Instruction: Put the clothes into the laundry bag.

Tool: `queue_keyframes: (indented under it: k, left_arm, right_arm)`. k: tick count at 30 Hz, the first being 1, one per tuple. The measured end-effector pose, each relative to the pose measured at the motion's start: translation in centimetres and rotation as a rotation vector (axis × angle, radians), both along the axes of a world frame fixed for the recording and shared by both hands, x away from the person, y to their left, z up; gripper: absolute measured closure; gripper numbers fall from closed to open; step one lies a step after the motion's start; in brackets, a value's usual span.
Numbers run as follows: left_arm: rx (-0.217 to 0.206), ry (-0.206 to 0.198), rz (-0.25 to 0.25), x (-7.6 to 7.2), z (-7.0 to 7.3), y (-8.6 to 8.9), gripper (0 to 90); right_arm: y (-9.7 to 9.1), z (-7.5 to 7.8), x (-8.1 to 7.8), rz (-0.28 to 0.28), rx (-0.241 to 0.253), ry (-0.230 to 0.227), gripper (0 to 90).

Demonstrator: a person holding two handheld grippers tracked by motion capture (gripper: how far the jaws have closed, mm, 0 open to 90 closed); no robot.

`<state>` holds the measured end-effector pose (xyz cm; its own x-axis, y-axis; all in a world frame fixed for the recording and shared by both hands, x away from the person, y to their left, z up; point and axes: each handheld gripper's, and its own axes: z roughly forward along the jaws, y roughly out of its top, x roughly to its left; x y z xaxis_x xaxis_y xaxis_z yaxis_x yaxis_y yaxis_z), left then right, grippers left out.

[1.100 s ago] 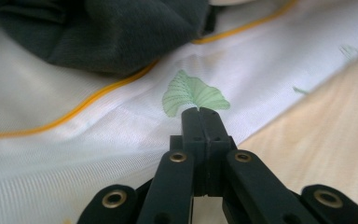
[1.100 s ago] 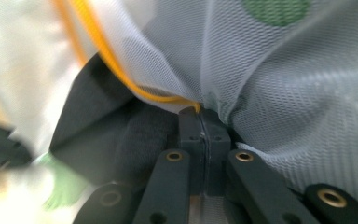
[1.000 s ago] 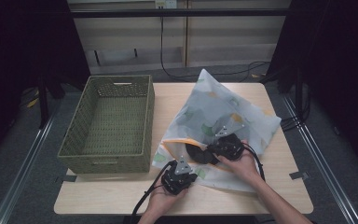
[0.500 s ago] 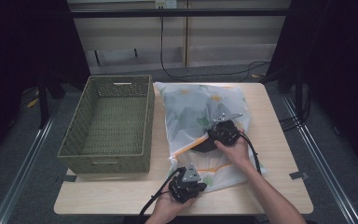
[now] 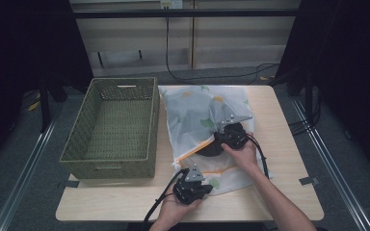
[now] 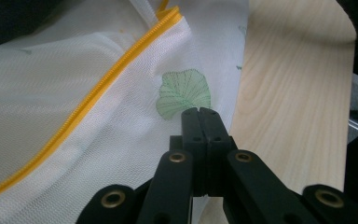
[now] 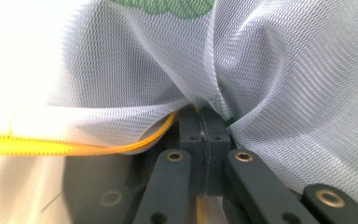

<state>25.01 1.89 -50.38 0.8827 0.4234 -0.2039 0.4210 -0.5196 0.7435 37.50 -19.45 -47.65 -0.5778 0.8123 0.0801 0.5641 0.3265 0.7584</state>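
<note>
A white mesh bag (image 5: 197, 113) printed with green leaves lies on the wooden table (image 5: 279, 144), its yellow zipper (image 5: 192, 151) running across the near part. My right gripper (image 5: 224, 134) is shut on a bunch of mesh beside the zipper (image 7: 74, 144), and the fabric (image 7: 284, 93) puckers around the tips. A dark shape (image 5: 211, 148) shows at the bag's mouth just under it. My left gripper (image 5: 203, 185) sits at the bag's near corner, jaws pressed together, with the mesh (image 6: 98, 93) edge drawn in under them next to a green leaf print (image 6: 184, 91).
An olive woven basket (image 5: 113, 159) stands left of the bag, touching or nearly touching it. Bare table runs along the right side and the near edge (image 5: 101, 207). Cables trail from both grippers toward the person.
The bag stood puffed up a second ago and now lies flatter. My right gripper moved farther up the table with its pinch of mesh. My left gripper shifted slightly toward the near edge.
</note>
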Motion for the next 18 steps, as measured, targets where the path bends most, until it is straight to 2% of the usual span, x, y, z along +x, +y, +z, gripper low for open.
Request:
queue_keyframes:
  k: [4,7,10,11,12,13,16,17,18]
  left_arm:
    - [-0.011,-0.009,0.011,-0.2,0.1,0.1,89.2]
    - [-0.029,-0.01,0.027,-0.5,0.6,0.3,80.9]
    - [-0.054,-0.02,0.032,-0.9,1.3,0.6,79.9]
    - [-0.068,-0.024,0.043,-1.0,1.5,0.6,75.7]
    - [-0.073,-0.026,0.042,-1.2,1.8,0.8,75.7]
    - [-0.1,-0.04,0.041,-1.5,2.3,1.0,74.8]
    - [-0.108,-0.047,0.043,-1.8,2.8,1.1,72.7]
    - [-0.112,-0.07,0.045,-2.0,3.2,1.3,72.4]
    - [-0.112,-0.07,0.045,-2.0,3.2,1.3,72.3]
  right_arm:
    - [-0.3,0.6,-0.9,0.03,0.012,-0.009,89.7]
    - [-0.6,1.7,-2.4,0.067,0.037,-0.029,89.7]
    - [-0.8,2.2,-3.3,0.089,0.052,-0.036,89.7]
    - [-0.9,2.7,-4.3,0.109,0.053,-0.044,89.6]
    - [-0.9,2.7,-4.3,0.109,0.053,-0.044,89.6]
    - [-1.1,3.2,-5.3,0.129,0.062,-0.055,89.6]
    - [-1.5,3.6,-6.2,0.142,0.068,-0.067,89.5]
    - [-1.9,3.9,-7.0,0.154,0.069,-0.071,89.4]
    - [-1.9,3.9,-7.0,0.154,0.069,-0.071,89.4]
